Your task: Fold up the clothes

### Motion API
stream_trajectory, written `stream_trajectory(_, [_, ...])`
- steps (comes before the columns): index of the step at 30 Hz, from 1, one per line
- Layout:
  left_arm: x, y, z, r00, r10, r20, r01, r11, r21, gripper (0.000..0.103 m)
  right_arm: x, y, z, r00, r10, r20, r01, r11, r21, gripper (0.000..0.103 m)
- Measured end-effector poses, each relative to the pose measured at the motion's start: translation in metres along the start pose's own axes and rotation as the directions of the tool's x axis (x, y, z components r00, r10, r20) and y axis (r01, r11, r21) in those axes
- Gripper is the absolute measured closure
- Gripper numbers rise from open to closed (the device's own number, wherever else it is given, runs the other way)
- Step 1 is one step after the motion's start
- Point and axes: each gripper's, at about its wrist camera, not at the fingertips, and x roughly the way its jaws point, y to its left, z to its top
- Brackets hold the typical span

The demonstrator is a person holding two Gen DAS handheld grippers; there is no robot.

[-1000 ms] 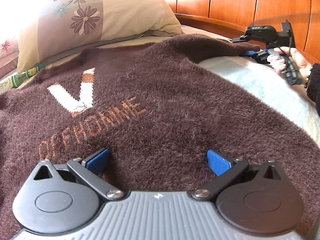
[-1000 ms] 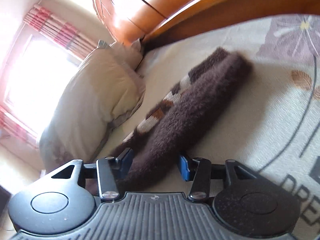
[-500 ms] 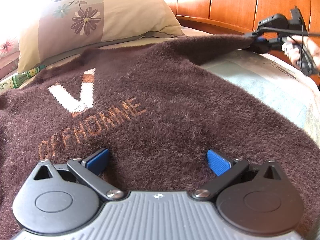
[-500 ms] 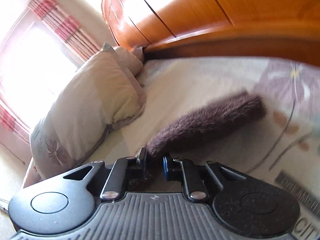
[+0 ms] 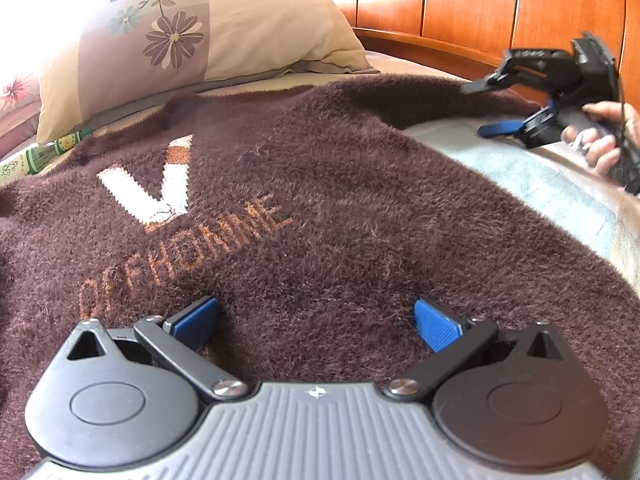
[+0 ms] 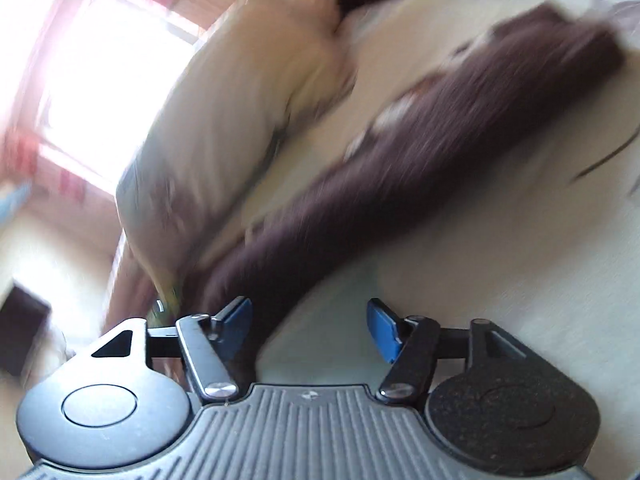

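1. A fuzzy brown sweater [image 5: 320, 208] lies front up on a bed [image 5: 552, 184], its lettering readable; the left claw [image 5: 316, 322] rests low over the hem end, fingers spread wide with nothing between them.
2. The right claw [image 6: 308, 320] is also wide open and empty; in the left view it hangs above the bedsheet just off the sweater's far right side, gripped by a hand [image 5: 608, 140].
3. The sleeve [image 6: 420, 152] stretches out straight across the sheet in the right view, which is heavily blurred, so its cuff detail cannot be read.
4. Risk: the thick pile could bunch or slip if a claw takes only surface fuzz, leaving a crooked fold line.
5. Risk: a grab made while the right claw's view is this blurred could miss the sleeve or catch the sheet beneath it.
6. Risk: dragging one side without anchoring the body could skew the whole garment toward the pillow [image 5: 208, 28].
7. Edges: the wooden headboard [image 5: 500, 4] stands close behind the right claw, and the pillow crowds the collar end.
8. Open room: bare sheet lies to the sweater's right; a green bottle [image 5: 48, 152] sits near the pillow at left.
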Motion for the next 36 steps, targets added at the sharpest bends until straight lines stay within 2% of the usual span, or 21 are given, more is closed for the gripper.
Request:
stream_trajectory(2, [0.0,0.0,0.0,1.0,0.0,-0.001,0.0,1.0,0.001,0.0,0.016,0.009,0.0,1.0,-0.011,-0.004,0.011,0.999,-0.045,0.001])
stream_trajectory(3, [0.0,0.0,0.0,1.0,-0.001,-0.002,0.001,1.0,0.001,0.0,0.023,0.014,0.0,1.0,-0.016,-0.006,0.016,0.998,-0.068,0.0])
stream_trajectory(7, [0.0,0.001,0.0,1.0,-0.002,-0.001,0.002,1.0,0.002,0.0,0.055,0.032,0.0,0.999,-0.038,-0.012,0.036,0.987,-0.158,0.0])
stream_trajectory(10, [0.0,0.001,0.0,1.0,-0.004,0.002,0.004,1.0,0.003,0.0,0.068,0.021,0.011,0.999,0.026,0.04,-0.018,0.983,-0.182,0.0])
stream_trajectory(12, [0.0,0.001,-0.001,1.0,-0.005,0.005,0.005,1.0,0.004,0.0,0.066,0.024,0.009,0.997,0.039,0.062,-0.025,0.976,-0.217,0.0])
stream_trajectory(14, [0.0,0.001,-0.001,1.0,-0.006,0.007,0.006,1.0,0.003,0.0,0.065,0.028,0.005,0.997,0.063,0.048,-0.051,0.971,-0.234,0.0])
stream_trajectory(17, [0.0,0.001,-0.002,1.0,-0.006,0.013,0.006,1.0,0.003,0.0,0.061,0.027,-0.001,0.978,0.203,-0.036,-0.206,0.957,-0.203,0.0])
stream_trajectory(18, [0.0,0.001,-0.002,1.0,-0.005,0.012,0.005,1.0,0.001,0.0,0.062,0.029,-0.002,0.975,0.215,-0.052,-0.221,0.954,-0.201,0.0])
stream_trajectory(23, [0.001,0.0,0.0,1.0,0.0,0.006,0.0,1.0,-0.002,0.0,0.077,0.05,-0.003,0.995,0.078,-0.064,-0.09,0.974,-0.206,0.0])
stream_trajectory(25, [0.001,0.0,0.0,1.0,-0.001,0.003,0.001,1.0,-0.001,0.0,0.082,0.061,-0.005,0.995,0.028,-0.096,-0.047,0.978,-0.204,0.0])
stream_trajectory(28, [0.001,0.001,0.003,1.0,-0.004,-0.01,0.004,1.0,0.005,0.0,0.071,0.067,-0.016,0.994,0.009,-0.113,-0.03,0.982,-0.185,0.0])
stream_trajectory(31, [0.001,0.004,0.011,0.999,-0.014,-0.038,0.014,1.0,0.013,0.001,0.042,0.059,-0.035,0.996,0.022,-0.081,-0.033,0.991,-0.127,0.0])
stream_trajectory(33, [0.0,0.006,0.018,0.999,0.011,-0.038,-0.01,0.999,0.04,0.001,0.018,0.052,-0.05,0.997,0.038,-0.071,-0.042,0.997,-0.064,0.0])
stream_trajectory(36, [0.008,0.002,0.04,0.999,0.042,-0.027,-0.038,0.992,0.117,0.001,-0.017,0.05,-0.073,0.998,0.032,-0.063,-0.033,0.999,-0.028,0.0])
